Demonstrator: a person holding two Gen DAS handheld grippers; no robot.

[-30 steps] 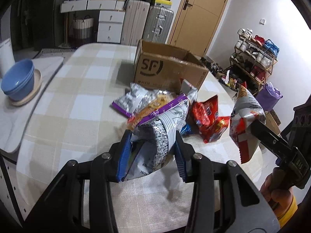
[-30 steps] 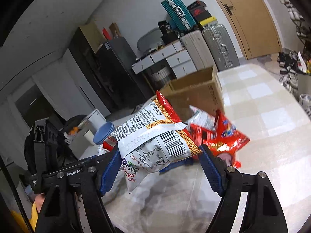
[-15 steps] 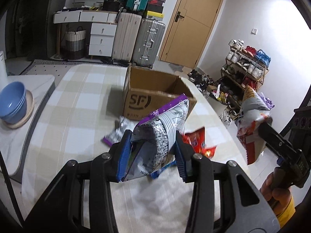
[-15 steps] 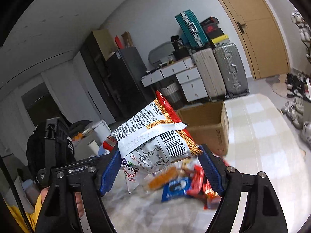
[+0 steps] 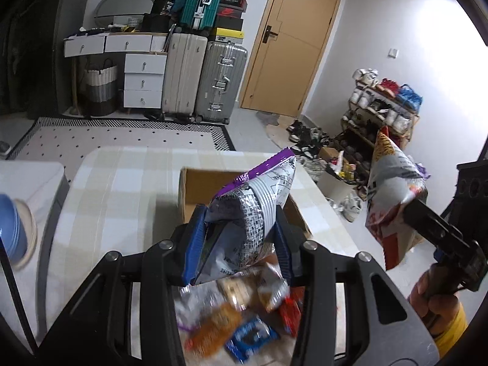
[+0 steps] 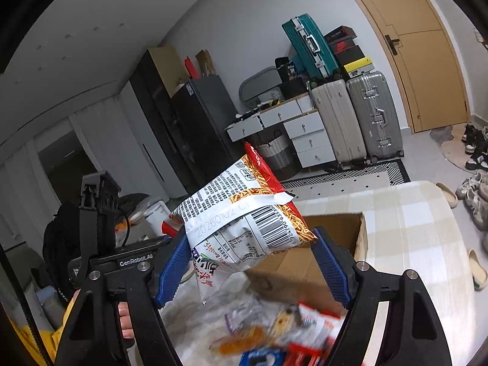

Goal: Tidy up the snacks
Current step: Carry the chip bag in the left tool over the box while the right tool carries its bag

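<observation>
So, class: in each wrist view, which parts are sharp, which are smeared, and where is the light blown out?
Left wrist view: the purple-edged snack bag is sharp, the loose snacks below are motion-blurred, and the right wall is overexposed. Right wrist view: the noodle snack bag is crisp and the table snacks are smeared.

light: even indoor, bright glare on the right wall [image 5: 442,70] | blur: snack pile [image 5: 241,317] and blue bowl [image 5: 12,228] motion-smeared, far room sharp | distortion: strong fisheye bending, black vignette at corners
</observation>
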